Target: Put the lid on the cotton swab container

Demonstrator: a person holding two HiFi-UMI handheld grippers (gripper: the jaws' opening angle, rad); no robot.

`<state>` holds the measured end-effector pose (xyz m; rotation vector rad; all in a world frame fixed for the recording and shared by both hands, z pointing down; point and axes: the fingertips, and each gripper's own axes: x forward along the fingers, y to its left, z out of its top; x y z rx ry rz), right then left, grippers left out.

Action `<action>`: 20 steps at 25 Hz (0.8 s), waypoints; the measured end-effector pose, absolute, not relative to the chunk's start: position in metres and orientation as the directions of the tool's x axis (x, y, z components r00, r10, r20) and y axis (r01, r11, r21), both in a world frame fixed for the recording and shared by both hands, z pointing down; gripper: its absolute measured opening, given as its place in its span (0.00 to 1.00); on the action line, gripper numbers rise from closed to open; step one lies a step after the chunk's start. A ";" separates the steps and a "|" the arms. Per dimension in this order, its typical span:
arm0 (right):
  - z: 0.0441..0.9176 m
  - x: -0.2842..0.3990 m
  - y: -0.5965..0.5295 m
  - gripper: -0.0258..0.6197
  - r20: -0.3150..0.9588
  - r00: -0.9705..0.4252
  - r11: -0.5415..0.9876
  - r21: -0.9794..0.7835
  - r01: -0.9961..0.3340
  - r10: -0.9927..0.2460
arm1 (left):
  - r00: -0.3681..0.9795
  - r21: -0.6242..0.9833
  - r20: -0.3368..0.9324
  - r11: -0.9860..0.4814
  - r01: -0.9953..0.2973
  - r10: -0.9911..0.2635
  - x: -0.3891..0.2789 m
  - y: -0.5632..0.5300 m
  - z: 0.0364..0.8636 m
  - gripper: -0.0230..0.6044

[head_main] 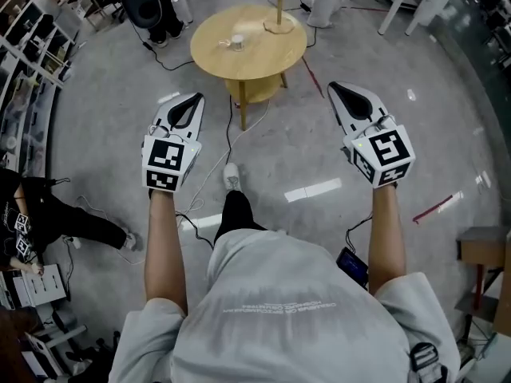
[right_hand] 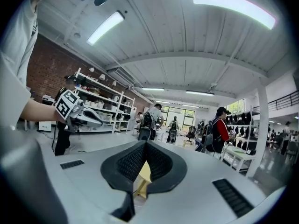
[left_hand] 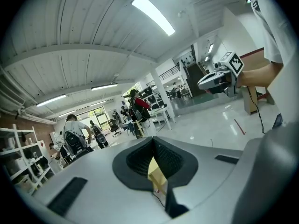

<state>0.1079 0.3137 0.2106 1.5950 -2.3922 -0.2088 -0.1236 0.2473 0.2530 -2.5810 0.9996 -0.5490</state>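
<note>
A small clear cotton swab container [head_main: 237, 42] stands on the round wooden table [head_main: 259, 62] ahead of me in the head view; I cannot make out a separate lid. My left gripper [head_main: 194, 99] and right gripper [head_main: 340, 88] are held out over the grey floor, short of the table, one to each side. Both are shut with nothing between the jaws. In the left gripper view the jaws [left_hand: 153, 143] meet, and a sliver of the yellow table [left_hand: 157, 175] shows below them. The right gripper view shows its jaws [right_hand: 145, 144] closed the same way.
A thin upright rod on a round base [head_main: 279, 27] stands on the table's far right. Black cables [head_main: 231, 126] trail over the floor below the table. Shelves [head_main: 28, 46] and a seated person [head_main: 48, 214] are at the left, a cardboard box [head_main: 483, 250] at the right.
</note>
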 end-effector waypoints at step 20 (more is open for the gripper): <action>0.221 0.088 0.019 0.08 0.187 -0.302 0.350 0.341 -0.872 -0.935 | 0.737 -0.369 0.254 -0.767 -0.525 -0.626 -0.122 -0.060 0.267 0.07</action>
